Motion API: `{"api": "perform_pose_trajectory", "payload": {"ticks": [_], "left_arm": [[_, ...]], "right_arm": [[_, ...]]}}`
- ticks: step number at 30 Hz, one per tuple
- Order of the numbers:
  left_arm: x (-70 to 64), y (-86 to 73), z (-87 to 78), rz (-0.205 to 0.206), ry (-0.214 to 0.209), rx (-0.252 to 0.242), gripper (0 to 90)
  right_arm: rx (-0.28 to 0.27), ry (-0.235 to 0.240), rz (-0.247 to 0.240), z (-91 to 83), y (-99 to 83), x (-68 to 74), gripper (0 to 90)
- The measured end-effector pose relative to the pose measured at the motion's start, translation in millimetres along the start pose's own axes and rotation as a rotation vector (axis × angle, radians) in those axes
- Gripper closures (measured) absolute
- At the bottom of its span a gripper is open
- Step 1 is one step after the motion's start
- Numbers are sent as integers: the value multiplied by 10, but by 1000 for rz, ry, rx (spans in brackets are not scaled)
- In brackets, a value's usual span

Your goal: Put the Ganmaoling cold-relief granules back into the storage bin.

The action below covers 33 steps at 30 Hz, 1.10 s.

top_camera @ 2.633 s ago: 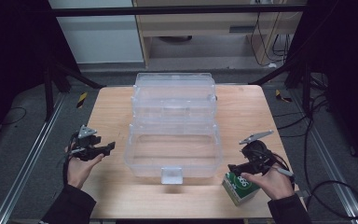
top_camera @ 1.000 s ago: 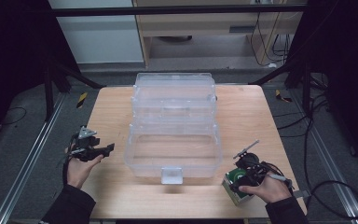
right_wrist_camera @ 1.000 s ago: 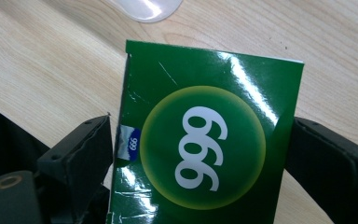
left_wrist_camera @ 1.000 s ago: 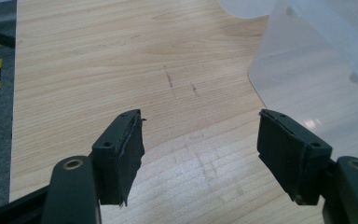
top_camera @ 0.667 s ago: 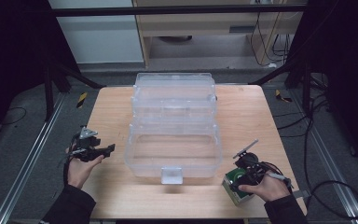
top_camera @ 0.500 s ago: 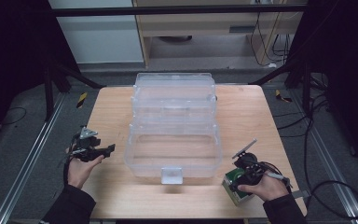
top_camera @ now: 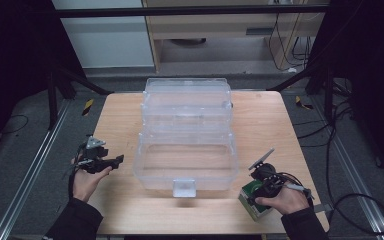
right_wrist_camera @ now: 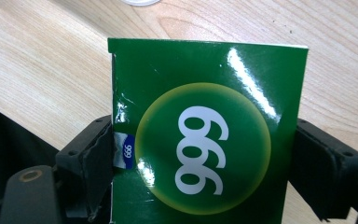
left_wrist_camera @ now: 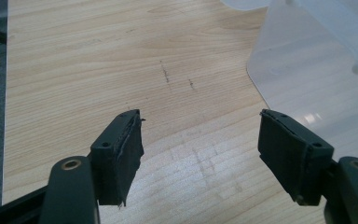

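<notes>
right tool (right_wrist_camera: pixel 200 154) lowered onto green box (right_wrist_camera: pixel 205 126) | clear bin (top_camera: pixel 187 135) beside

Green box (right_wrist_camera: pixel 205 140), centre of right gripper view: glossy card, showing glare streaks. Table (left_wrist_camera: pixel 98 60): pale wood, looking matt, grained. Bin (top_camera: pixel 187 135), mid-frame high view: clear smooth plastic. Jaw pads: appearing matt black, rough-edged.

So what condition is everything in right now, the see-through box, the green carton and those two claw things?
Clear plastic box: open, tiers folded back, front tray empty.
Green carton: flat on the table, pinched between the jaws.
Right gripper: shut on the carton's sides.
Left gripper: open, holding nothing, beside the box.
</notes>
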<state>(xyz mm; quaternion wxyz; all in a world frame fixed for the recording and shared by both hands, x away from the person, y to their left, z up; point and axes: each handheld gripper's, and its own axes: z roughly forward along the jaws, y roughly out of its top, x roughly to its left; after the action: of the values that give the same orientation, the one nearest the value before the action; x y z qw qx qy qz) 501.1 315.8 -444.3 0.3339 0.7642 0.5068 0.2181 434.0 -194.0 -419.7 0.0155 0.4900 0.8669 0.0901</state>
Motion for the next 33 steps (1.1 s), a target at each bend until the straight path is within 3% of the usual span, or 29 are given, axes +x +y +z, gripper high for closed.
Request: {"api": "perform_pose_trajectory", "payload": {"ticks": [10, 23, 33], "left_arm": [[2, -1, 3, -1, 0, 0, 298], [-4, -2, 14, 7, -2, 7, 296], [-3, -6, 24, 7, -3, 12, 296]], "right_arm": [[-52, -12, -43, -107, -30, -9, 174], [-170, -52, -79, -447, -37, -70, 174], [-220, -78, -110, -693, 10, -109, 174]]}}
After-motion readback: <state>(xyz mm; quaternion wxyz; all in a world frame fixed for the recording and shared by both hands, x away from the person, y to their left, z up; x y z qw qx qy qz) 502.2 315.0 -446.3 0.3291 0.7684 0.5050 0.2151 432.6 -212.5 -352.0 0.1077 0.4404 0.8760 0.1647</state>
